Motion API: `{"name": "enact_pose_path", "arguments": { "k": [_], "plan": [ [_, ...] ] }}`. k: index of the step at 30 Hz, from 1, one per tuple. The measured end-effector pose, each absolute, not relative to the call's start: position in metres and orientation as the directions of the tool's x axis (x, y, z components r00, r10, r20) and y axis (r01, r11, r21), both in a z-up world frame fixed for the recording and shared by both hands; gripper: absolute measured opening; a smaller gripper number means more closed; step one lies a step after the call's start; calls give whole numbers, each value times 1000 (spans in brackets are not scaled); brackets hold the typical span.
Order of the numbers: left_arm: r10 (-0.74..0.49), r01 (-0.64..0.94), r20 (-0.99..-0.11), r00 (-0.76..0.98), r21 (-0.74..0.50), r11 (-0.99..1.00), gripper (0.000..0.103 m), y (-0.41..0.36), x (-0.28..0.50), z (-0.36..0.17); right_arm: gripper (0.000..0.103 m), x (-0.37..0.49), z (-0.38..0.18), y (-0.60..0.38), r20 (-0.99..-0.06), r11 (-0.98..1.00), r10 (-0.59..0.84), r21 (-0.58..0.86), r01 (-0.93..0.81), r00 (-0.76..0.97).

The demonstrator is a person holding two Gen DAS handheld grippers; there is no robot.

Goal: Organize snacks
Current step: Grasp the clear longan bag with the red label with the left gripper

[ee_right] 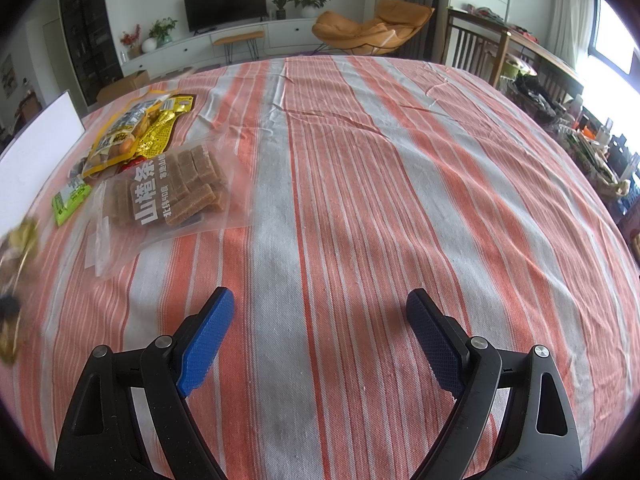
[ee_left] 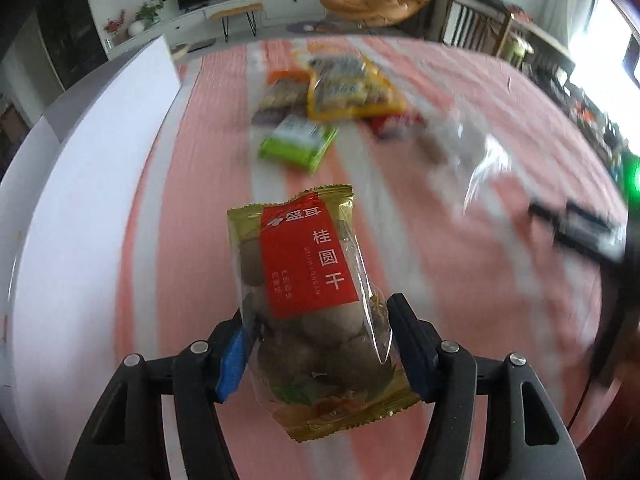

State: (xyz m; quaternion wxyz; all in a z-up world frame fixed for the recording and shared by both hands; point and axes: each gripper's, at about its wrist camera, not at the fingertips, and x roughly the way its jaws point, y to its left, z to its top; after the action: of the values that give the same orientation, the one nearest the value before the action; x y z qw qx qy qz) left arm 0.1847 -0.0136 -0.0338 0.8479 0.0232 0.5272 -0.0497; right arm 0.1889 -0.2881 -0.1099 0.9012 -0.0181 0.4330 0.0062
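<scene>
A living room with a television and an orange chair lies behind a worktop [ee_right: 400, 184] covered in orange-and-grey striped cloth. The left gripper [ee_left: 316, 340] has its jaws pinching a gold-edged, red-labelled packet of dried longan [ee_left: 308, 280], held off the cloth at lower centre of the frame. The right gripper [ee_right: 320, 320] hangs with jaws spread and empty. At upper left lie a clear bag of hawthorn strips [ee_right: 176, 192], a yellow pack [ee_right: 136, 132] and a green packet [ee_right: 70, 198].
</scene>
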Motion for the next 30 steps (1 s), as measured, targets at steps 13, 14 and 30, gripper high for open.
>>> {"name": "enact_pose_path", "arguments": {
  "k": [13, 14, 30],
  "plan": [
    [0, 2, -835, 551, 1, 1000, 102, 1, 181, -71, 91, 189, -110, -288, -780, 999, -5, -27, -27, 626],
    [-5, 15, -827, 562, 5, 1000, 103, 0, 179, -72, 91, 189, -110, -288, -780, 999, -5, -28, -27, 626],
    [-17, 19, -813, 582, -7, 1000, 103, 0, 182, -73, 91, 189, -110, -288, -780, 999, -5, -28, -27, 626]
  ]
}}
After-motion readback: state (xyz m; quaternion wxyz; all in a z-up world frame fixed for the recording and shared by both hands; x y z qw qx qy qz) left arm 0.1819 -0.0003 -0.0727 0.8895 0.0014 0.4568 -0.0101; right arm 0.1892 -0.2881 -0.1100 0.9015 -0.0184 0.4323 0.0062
